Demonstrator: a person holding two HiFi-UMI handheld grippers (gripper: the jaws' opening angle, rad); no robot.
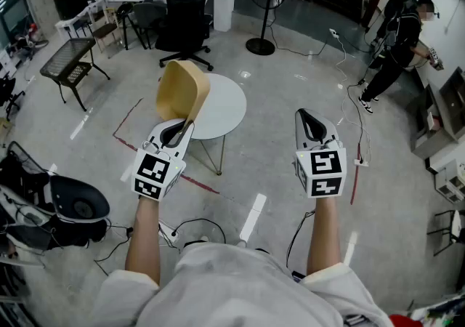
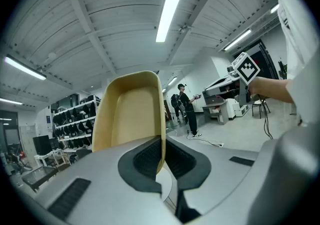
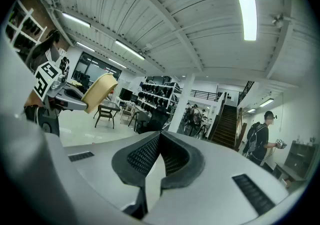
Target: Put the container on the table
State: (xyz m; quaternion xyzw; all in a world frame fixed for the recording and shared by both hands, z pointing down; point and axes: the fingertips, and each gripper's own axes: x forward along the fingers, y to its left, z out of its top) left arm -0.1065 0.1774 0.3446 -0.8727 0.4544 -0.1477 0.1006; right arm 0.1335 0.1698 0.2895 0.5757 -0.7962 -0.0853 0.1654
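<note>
By round table (image 1: 227, 111) | left hand-held gripper (image 1: 179, 129) clamps tan container (image 1: 182, 91) | right hand-held gripper (image 1: 312, 119) clenched

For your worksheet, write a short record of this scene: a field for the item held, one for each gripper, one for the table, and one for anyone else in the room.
Item held: tan container, tilted, in the air
Left gripper: jaws shut on the container's wall
Right gripper: jaws together, nothing between them
Table: round, white, bare top, on the floor ahead of the grippers
Container on table: not yet
Other person: standing at far right, away from the table
</note>
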